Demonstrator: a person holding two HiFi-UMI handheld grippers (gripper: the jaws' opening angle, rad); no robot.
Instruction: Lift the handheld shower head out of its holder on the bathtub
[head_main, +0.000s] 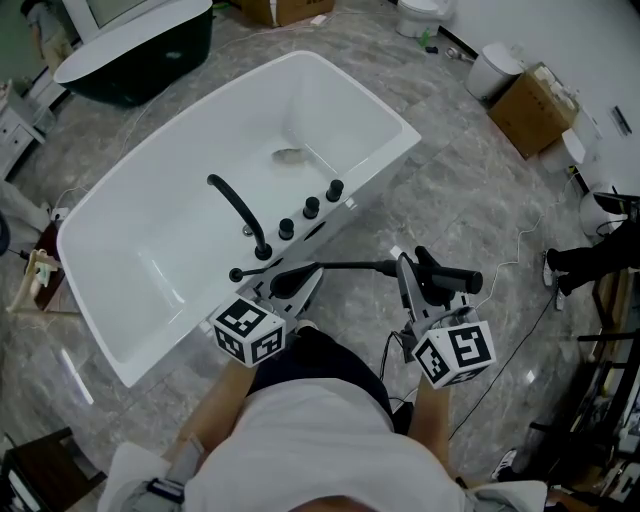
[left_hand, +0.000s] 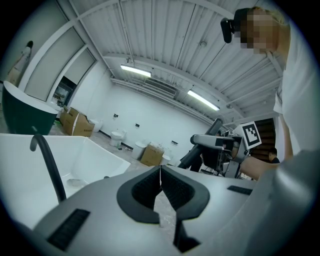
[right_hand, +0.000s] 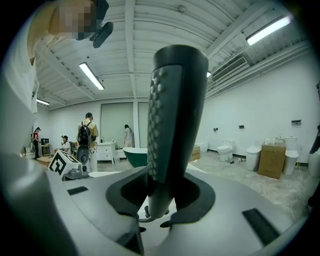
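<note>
The black handheld shower head (head_main: 330, 268) lies level in the air just off the near rim of the white bathtub (head_main: 390, 165). My right gripper (head_main: 402, 268) is shut on its handle. In the right gripper view the ribbed handle (right_hand: 175, 115) stands between the pads of that gripper (right_hand: 162, 192). My left gripper (head_main: 285, 295) sits under the head's oval end, by the tub rim. In the left gripper view its pads (left_hand: 160, 182) meet with nothing between them. A curved black faucet (head_main: 240, 212) and three black knobs (head_main: 311, 207) stand on the rim. A small black fitting (head_main: 237, 274) is beside them.
A dark green tub (head_main: 140, 50) stands at the far left. A cardboard box (head_main: 530, 105) and a white bin (head_main: 495, 70) are at the far right. A cable runs over the grey stone floor (head_main: 470, 200). Several people (right_hand: 87, 135) stand far off.
</note>
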